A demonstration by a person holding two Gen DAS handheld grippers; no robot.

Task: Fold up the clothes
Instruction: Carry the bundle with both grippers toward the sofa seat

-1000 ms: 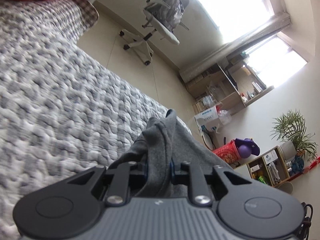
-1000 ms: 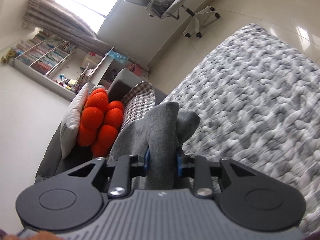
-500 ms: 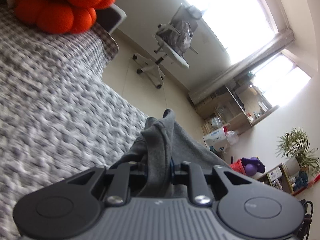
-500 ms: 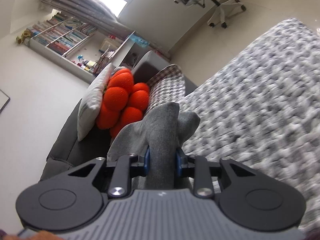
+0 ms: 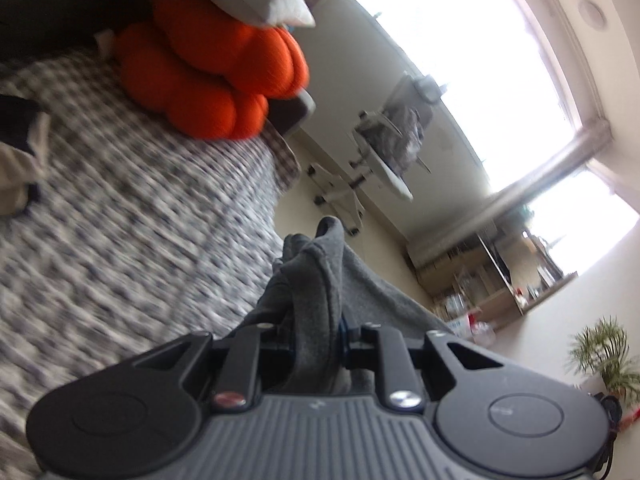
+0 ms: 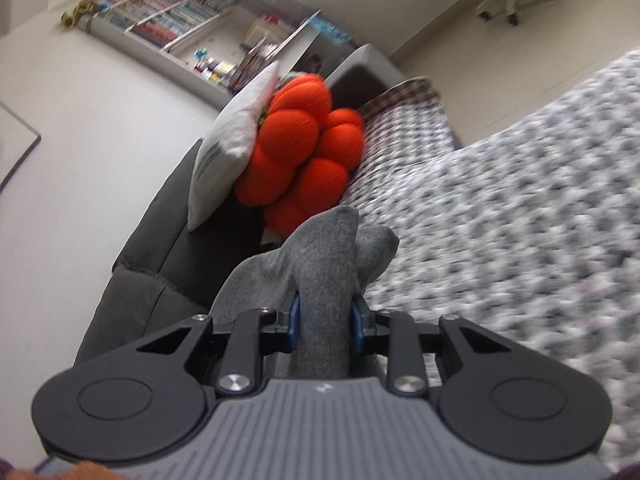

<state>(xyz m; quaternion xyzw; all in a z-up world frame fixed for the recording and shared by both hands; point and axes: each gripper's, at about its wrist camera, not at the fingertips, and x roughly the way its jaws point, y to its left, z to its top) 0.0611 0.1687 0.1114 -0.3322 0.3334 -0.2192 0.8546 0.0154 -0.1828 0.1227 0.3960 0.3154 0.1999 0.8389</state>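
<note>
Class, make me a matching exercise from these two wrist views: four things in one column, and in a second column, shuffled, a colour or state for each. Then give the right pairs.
Things:
1. left claw
2. pumpkin cushion
3. office chair
4. bed cover

Colour or state:
A. orange, leaning against a white pillow
B. grey and white knit pattern
C. shut on the grey garment
D. white, standing on the floor by the bright window

Pairs: 1-C, 2-A, 3-D, 4-B. The right claw would also fit C.
</note>
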